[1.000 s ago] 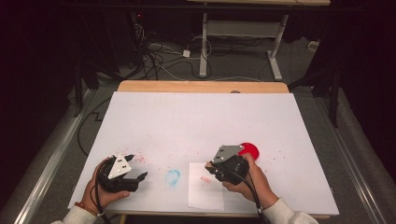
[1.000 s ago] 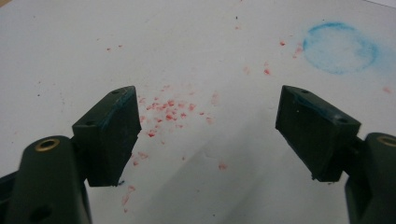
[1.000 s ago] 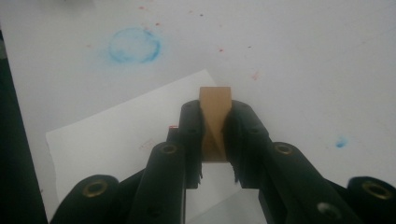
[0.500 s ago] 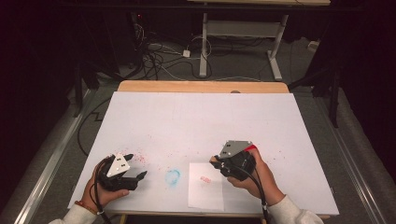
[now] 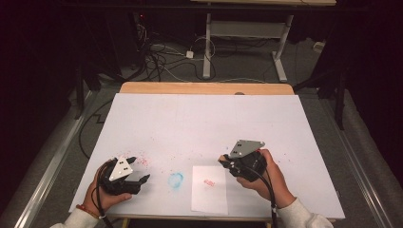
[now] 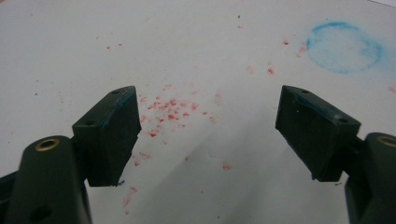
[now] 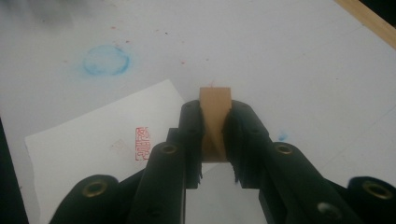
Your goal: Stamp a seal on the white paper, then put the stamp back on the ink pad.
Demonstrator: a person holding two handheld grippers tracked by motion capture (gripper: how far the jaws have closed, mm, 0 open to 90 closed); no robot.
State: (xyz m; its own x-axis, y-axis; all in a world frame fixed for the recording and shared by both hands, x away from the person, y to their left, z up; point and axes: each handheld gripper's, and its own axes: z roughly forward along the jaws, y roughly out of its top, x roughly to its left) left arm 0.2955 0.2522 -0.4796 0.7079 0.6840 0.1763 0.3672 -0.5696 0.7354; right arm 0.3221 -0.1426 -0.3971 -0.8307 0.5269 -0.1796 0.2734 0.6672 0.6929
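Stamp block: a small wooden stamp [image 7: 215, 122], pinched between the jaws of the right hand-held gripper [image 7: 214, 140]. In the high view this right hand-held gripper [image 5: 231, 163] sits just right of the paper, at about 5 o'clock on the surface.
How it handles: it looks hard, stiff and light. Smooth wood could slip, so my guess is that a firm squeeze on its two flat sides, near the middle, works best. It should not break easily.
Paper: a thin white sheet [image 5: 209, 194] lies flat near the front edge, at 6 o'clock. It already has a little red mark [image 5: 208, 182] on it. Paper is soft and light, so it may slide or lift if the stamp sticks.
Left hand-held gripper: the left hand-held gripper [image 5: 139, 167] rests at 7 o'clock, jaws spread wide, holding nothing. In the left gripper view, red specks [image 6: 170, 112] lie between them.
Blue ring: a faint blue smudge [image 5: 175, 179] sits between the two hand-held grippers, just left of the paper.
Edges: the front edge of the surface [image 5: 199, 118] is close to the paper and both hands. The wooden strip [image 5: 204, 88] marks the far edge at 12 o'clock.
Open room: lots of bare white space from 9 o'clock round to 3 o'clock, good for moving.
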